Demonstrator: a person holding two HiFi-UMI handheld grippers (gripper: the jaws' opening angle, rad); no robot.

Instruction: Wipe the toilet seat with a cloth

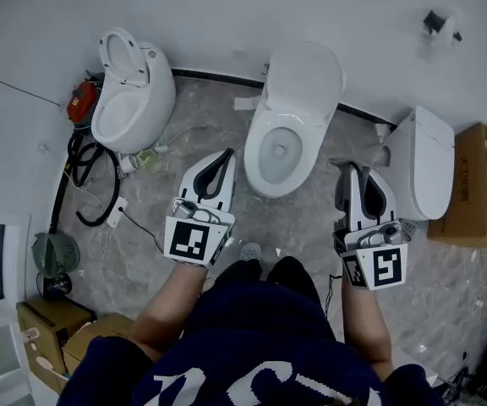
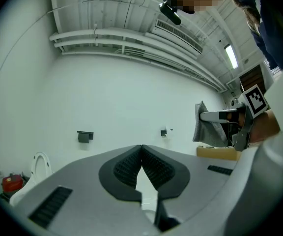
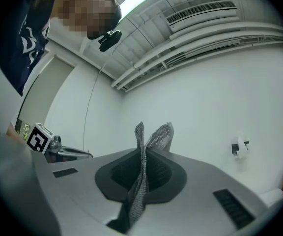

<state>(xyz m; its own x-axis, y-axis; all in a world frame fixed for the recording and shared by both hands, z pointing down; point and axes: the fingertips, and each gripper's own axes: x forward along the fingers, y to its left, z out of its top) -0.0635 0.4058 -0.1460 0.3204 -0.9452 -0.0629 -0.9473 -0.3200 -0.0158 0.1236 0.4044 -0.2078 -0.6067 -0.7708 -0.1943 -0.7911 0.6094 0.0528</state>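
Note:
The middle toilet [image 1: 287,123] stands in front of me with its lid [image 1: 304,78] raised and its white seat [image 1: 259,152] down around the bowl. In the right gripper view, my right gripper [image 3: 142,150] is shut on a grey cloth [image 3: 140,181], which sticks up past the jaw tips. In the head view this gripper [image 1: 351,171] hovers right of the bowl, and the left gripper view shows the cloth [image 2: 206,127] hanging from it. My left gripper [image 1: 227,156] is shut with nothing in it, just left of the bowl; its jaw tips [image 2: 141,147] meet.
Another toilet [image 1: 130,96] with its lid up stands at the left, and a closed one [image 1: 426,162] at the right. A red device [image 1: 82,101], black cables [image 1: 87,178] and a small fan [image 1: 52,254] lie at the left wall. Cardboard boxes [image 1: 47,326] [image 1: 475,186] sit at both sides.

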